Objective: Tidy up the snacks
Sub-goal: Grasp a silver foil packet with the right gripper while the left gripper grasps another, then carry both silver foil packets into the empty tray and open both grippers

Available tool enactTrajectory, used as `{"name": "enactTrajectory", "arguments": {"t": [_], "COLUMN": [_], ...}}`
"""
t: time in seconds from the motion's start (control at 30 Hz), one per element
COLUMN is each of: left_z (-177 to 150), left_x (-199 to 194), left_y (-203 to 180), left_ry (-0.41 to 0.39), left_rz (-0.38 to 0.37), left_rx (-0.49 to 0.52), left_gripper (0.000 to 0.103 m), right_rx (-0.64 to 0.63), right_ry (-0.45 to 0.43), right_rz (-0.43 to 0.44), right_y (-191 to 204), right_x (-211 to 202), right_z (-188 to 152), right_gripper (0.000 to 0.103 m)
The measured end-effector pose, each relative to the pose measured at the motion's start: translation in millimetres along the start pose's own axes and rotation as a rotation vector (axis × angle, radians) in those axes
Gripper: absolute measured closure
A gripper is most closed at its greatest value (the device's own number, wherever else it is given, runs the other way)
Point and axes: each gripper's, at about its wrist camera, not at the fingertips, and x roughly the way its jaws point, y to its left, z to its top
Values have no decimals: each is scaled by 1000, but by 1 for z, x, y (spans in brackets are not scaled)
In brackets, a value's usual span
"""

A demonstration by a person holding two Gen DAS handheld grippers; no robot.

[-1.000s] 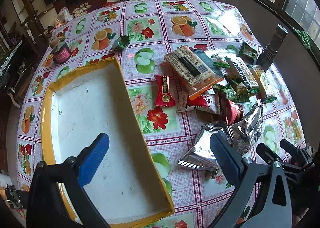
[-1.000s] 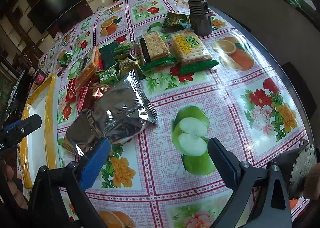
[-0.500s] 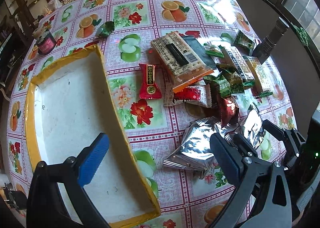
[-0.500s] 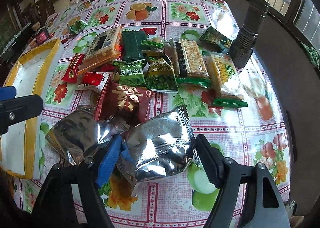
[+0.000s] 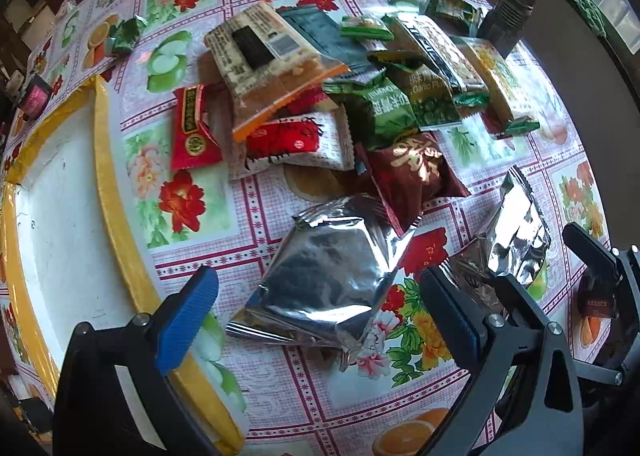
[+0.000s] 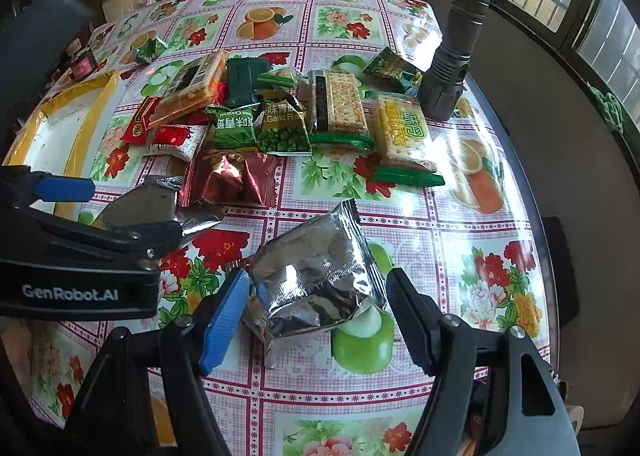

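A heap of snack packets [image 5: 360,96] lies in the middle of the fruit-print tablecloth. In the right wrist view a crumpled silver packet [image 6: 316,276] sits between my right gripper's [image 6: 316,316] pads, which press on its two sides; its top edge stands up off the cloth. In the left wrist view my left gripper [image 5: 318,316] hangs open just above a second, flat silver packet [image 5: 324,276], one pad on either side and apart from it. The right gripper [image 5: 536,256] with its packet [image 5: 516,232] shows at the right of that view.
A white box with a yellow rim [image 5: 108,176] lies left of the heap, close to my left pad. A dark cylinder like a torch [image 6: 452,56] stands at the far right near the table edge. A small green packet [image 5: 128,32] and a dark jar [image 5: 34,96] lie farther back.
My left gripper has moved right and down, from over the box to over the flat silver packet. The right gripper's jaws have narrowed onto the other silver packet, which is now crumpled.
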Motion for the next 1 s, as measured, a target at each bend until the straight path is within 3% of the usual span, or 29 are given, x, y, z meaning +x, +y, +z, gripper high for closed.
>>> {"name": "enactTrajectory", "arguments": {"t": [0.23, 0.37, 0.57, 0.6, 0.73, 0.83, 1.0], "left_z": [6, 8, 9, 8, 9, 4, -5], "left_x": [16, 25, 24, 22, 16, 13, 12], "left_y": [0, 4, 0, -1, -13, -21, -22], "left_ry": [23, 44, 60, 58, 47, 57, 33], "left_rz": [5, 13, -15, -3, -14, -59, -59], "left_rx": [-10, -5, 11, 17, 24, 32, 31], "left_gripper": [3, 4, 6, 12, 40, 43, 43], "right_rx": [74, 66, 16, 22, 16, 19, 23], "right_ry": [50, 67, 29, 20, 5, 6, -3], "right_rz": [26, 0, 10, 26, 52, 69, 30], "right_y": [-5, 0, -3, -6, -11, -16, -25], "right_x": [11, 17, 23, 23, 21, 18, 13], "right_z": [0, 1, 0, 0, -4, -7, -14], "right_gripper": [31, 29, 28, 35, 41, 43, 43]}}
